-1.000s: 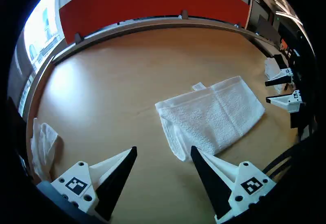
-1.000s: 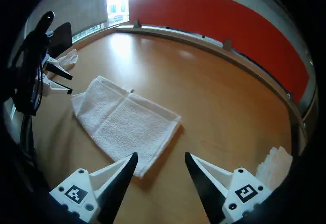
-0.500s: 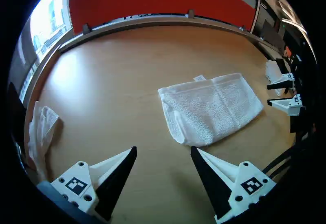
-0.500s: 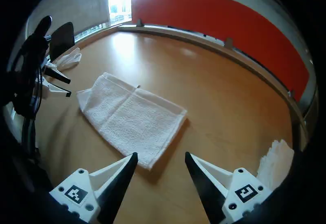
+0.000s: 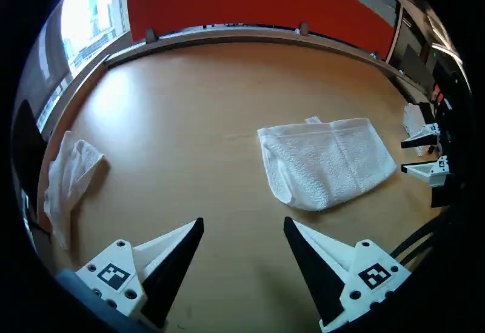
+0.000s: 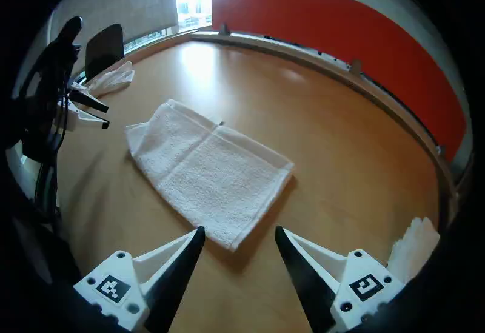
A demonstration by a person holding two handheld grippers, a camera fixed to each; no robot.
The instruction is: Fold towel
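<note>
The folded white towel (image 5: 327, 163) lies flat on the wooden table (image 5: 182, 121), touched by neither gripper. The left gripper (image 5: 242, 221) hovers with fingers spread and nothing between them — the towel sits ahead, to its right. The right gripper (image 6: 239, 230) is spread too, its tips near the towel's closest corner. A crumpled white cloth (image 5: 70, 175) lies well apart, at the table's edge.

folded towel (image 6: 209, 172): 1 | crumpled cloths (image 5: 70, 175): 2 | left tongs (image 5: 242, 220) + right tongs (image 6: 239, 230): 2 | chair (image 6: 103, 51): probably 1
</note>
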